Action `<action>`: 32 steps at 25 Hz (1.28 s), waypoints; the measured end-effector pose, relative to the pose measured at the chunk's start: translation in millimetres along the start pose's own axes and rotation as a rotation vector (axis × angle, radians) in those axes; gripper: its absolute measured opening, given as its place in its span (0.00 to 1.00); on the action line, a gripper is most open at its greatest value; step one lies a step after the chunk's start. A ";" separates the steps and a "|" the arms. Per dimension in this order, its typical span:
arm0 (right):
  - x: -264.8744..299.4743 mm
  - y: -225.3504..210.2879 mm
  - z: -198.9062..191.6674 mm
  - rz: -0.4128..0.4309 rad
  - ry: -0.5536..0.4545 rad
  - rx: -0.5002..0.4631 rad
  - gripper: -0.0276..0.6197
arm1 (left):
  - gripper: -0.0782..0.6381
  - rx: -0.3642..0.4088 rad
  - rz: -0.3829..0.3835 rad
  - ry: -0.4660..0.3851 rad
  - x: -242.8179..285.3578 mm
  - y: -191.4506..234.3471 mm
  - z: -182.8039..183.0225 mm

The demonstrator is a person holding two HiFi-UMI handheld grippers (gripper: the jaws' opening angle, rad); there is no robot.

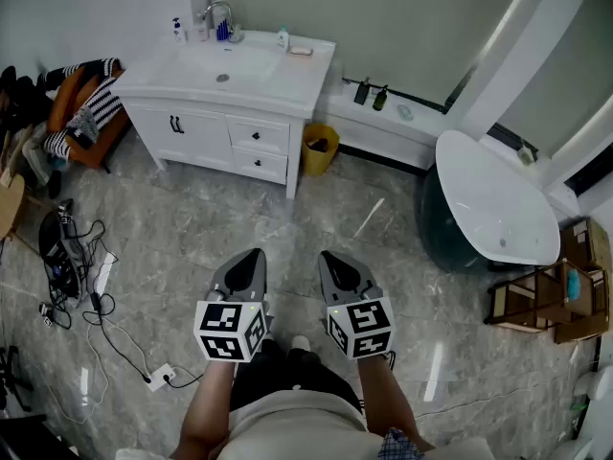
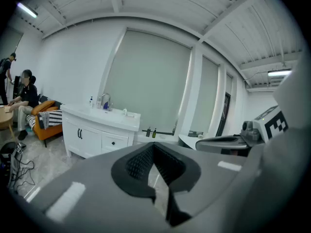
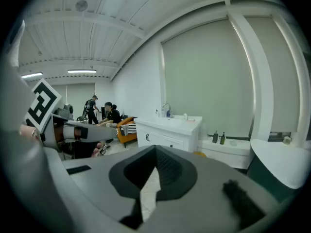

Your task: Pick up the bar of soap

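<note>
where soap lies, bottle label blurs.

Counts, head view:
- Grippers: 2, left gripper and right gripper, at 6 o'clock.
- Vanity: 1, at 11 o'clock. It carries 1 faucet, 1 soap and 2 white bottles.
- Bin: 1, at 12 o'clock.
- Dark bottles: 2, at 1 o'clock.
- Tub: 1, at 2 o'clock.
- Rack: 1, at 3 o'clock.
- Sofa: 1, at 10 o'clock.
- Power strip: 1, at 8 o'clock.
</note>
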State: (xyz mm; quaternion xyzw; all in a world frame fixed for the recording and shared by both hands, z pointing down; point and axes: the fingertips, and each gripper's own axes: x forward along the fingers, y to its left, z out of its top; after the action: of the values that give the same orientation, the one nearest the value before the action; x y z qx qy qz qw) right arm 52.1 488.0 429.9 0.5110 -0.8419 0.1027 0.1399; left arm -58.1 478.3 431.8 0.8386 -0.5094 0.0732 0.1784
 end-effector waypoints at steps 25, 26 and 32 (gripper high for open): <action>-3.7 -2.0 15.1 0.106 -0.091 -0.009 0.34 | 0.12 0.025 0.001 -0.015 14.3 -25.2 6.6; -4.4 -2.9 17.5 0.112 -0.104 -0.012 0.35 | 0.12 0.024 0.004 -0.015 15.6 -26.2 6.6; -7.4 -17.9 18.8 0.104 -0.113 -0.044 0.44 | 0.12 0.026 0.013 -0.015 23.9 -36.5 7.9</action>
State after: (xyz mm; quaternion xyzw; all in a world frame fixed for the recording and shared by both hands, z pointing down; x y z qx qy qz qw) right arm 68.9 480.0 410.2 0.4682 -0.8760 0.0624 0.0979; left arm -15.2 470.9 423.6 0.8380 -0.5153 0.0745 0.1631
